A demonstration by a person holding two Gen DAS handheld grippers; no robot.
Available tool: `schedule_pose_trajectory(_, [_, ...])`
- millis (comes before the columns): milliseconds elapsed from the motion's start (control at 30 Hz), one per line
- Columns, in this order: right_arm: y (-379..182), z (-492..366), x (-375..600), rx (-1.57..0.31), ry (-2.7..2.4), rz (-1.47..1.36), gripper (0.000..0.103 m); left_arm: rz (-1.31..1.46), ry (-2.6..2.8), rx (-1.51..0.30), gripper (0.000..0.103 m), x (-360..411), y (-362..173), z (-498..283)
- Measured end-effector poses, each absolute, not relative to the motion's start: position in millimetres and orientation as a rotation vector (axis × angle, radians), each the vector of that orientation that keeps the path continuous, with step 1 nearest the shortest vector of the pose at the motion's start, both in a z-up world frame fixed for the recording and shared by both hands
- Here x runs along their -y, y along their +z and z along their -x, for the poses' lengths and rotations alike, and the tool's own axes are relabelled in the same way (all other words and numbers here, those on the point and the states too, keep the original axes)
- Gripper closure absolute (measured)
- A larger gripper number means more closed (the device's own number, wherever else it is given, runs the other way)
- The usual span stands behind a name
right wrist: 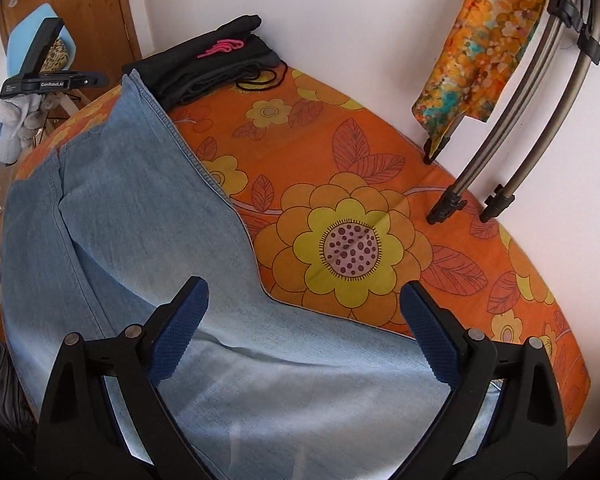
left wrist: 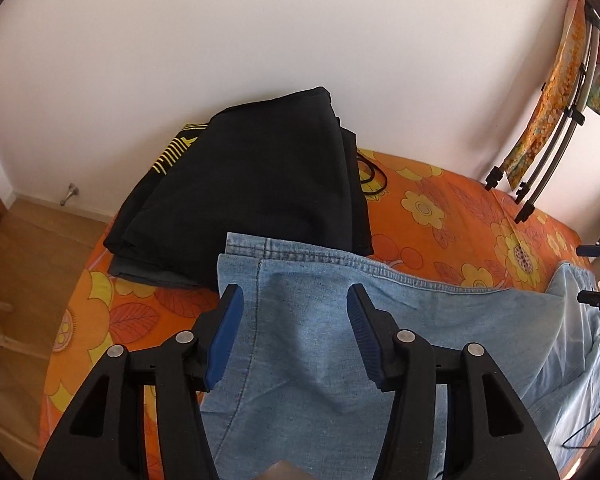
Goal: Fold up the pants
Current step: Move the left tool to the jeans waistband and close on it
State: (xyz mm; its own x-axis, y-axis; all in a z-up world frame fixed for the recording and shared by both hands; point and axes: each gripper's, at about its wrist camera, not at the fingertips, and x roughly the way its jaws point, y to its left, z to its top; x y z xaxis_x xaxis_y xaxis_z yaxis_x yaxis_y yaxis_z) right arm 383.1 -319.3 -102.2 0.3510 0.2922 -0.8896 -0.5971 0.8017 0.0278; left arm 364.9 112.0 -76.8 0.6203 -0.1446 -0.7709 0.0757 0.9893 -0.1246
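Light blue jeans (left wrist: 308, 320) lie spread flat over the orange flowered bed (left wrist: 440, 208). My left gripper (left wrist: 295, 294) hovers over one leg close to the hem, its blue pads (left wrist: 230, 320) apart and not pressing the denim. In the right wrist view the jeans (right wrist: 140, 220) run from the hem at top left down under my right gripper (right wrist: 304, 286), which stands wide open over the cloth's edge beside a big yellow flower. A gloved hand (right wrist: 12, 132) holds the left gripper (right wrist: 96, 79) by the far hem. The right gripper (left wrist: 598, 274) shows at the right edge.
A folded pile of black clothes (left wrist: 260, 176) sits at the head of the bed against the white wall, with a black cord (left wrist: 370, 180) beside it. A curved metal rack (right wrist: 520, 128) with patterned cloth (right wrist: 480, 40) stands on the bed's far side. A wooden door (right wrist: 80, 12) stands behind.
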Motion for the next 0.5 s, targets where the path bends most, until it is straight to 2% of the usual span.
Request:
schedule_pose_trajectory(167, [-125, -392, 302, -1.100, 0.639, 0.377, 0.004, 0.026, -0.083, -0.892, 0.035, -106, -85, -380])
schedule_pose_trajectory(500, [-138, -394, 314, -1.146, 0.651, 0.380, 0.004, 0.069, -0.049, -0.918, 0.035, -117, -108, -400])
